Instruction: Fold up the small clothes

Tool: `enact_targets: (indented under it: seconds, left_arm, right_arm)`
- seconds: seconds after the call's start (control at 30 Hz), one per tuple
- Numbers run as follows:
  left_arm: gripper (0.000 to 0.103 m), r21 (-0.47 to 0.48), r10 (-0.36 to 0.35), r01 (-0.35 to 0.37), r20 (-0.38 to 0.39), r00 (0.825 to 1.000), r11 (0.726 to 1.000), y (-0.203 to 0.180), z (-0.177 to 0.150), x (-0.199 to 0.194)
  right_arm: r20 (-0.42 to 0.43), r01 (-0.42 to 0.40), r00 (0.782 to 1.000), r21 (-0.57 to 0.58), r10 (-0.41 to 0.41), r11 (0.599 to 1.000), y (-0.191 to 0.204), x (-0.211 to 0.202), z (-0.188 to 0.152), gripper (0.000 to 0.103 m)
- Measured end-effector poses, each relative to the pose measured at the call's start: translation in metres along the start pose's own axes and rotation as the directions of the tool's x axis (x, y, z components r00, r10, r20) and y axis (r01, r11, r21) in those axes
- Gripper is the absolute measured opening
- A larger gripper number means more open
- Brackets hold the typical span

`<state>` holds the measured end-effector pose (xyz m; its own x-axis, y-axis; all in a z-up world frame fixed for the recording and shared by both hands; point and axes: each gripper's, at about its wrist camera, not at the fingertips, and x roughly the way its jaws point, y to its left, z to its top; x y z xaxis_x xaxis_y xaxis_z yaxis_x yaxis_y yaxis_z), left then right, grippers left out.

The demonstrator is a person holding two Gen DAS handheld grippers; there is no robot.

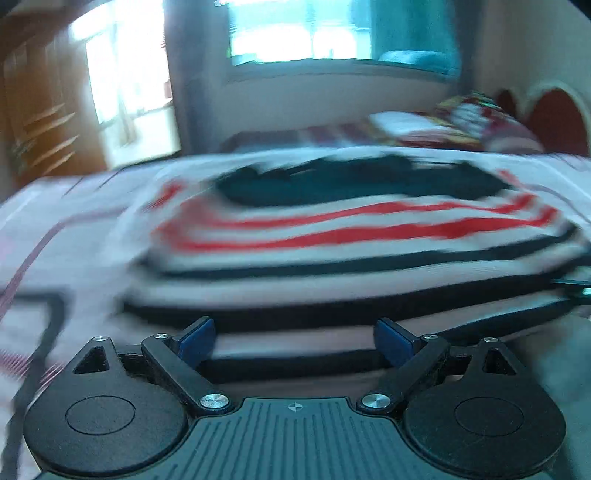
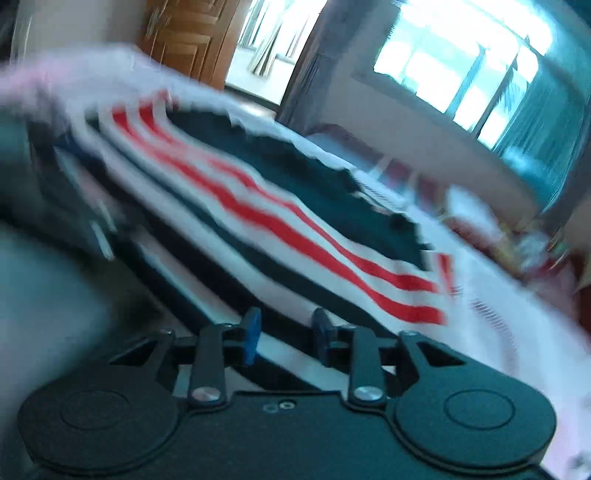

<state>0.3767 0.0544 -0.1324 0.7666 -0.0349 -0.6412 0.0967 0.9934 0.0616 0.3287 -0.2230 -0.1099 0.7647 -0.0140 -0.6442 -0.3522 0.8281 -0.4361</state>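
Two grippers were in frame, both pointed down at a striped shirt (image 1: 351, 236) spread flat on the bed (image 1: 74, 221). Both views were motion-blurred, so fine detail was lost. Shirt was white with red stripes across the middle, dark stripes nearer the cameras, and a dark patch (image 1: 354, 184) on its far part. It lay across the near half of the bed, hem toward the near edge, on a pale sheet with thin dark lines. Left gripper (image 1: 294, 341) had its jaws spread wide, blue pads (image 1: 197, 341) well apart, nothing between them; they hovered over the dark-striped hem, contact unclear. Right gripper (image 2: 286, 338) had its jaws parted by a narrow gap, pads (image 2: 252, 338) not pressing on anything; striped fabric showed through the gap, but whether the tips touched it couldn't be told. Right view was rolled, so the bed ran diagonally. Pillows (image 1: 472, 122) in red and white sat at the far right corner by a red headboard (image 1: 554, 118). Window (image 1: 325, 33) was on the far wall, wooden door (image 2: 184, 37) off the far left corner.
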Motion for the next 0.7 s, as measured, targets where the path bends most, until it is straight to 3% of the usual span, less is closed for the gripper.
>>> enact_targets:
  seconds: [0.07, 0.2, 0.33, 0.57, 0.7]
  left_arm:
    - [0.093, -0.056, -0.01, 0.011, 0.01, 1.0, 0.998, 0.032, -0.008, -0.001]
    - [0.095, -0.016, 0.025, -0.024, 0.027, 0.999, 1.0, 0.02, -0.008, 0.006]
    - [0.096, -0.025, 0.02, -0.02, 0.021, 1.0, 0.999, 0.021, -0.007, 0.006]
    - [0.096, 0.022, 0.05, -0.051, 0.031, 0.998, 0.998, 0.017, -0.004, -0.023]
    - [0.096, -0.022, 0.024, -0.023, 0.047, 0.999, 0.999, 0.02, -0.003, -0.042]
  right_arm:
    - [-0.037, -0.008, 0.999, 0.13, 0.013, 0.991, -0.031, -0.006, -0.021, 0.033]
    - [-0.026, -0.063, 0.997, 0.389, 0.079, 0.919, -0.07, -0.008, -0.047, 0.033]
    - [-0.041, 0.014, 0.999, 0.335, -0.001, 0.942, -0.05, -0.005, -0.037, 0.036]
    - [0.0, -0.059, 0.998, 0.506, 0.069, 0.861, -0.071, -0.021, -0.037, 0.038]
    - [0.027, -0.088, 0.996, 0.533, 0.087, 0.842, -0.065, -0.04, -0.035, 0.037]
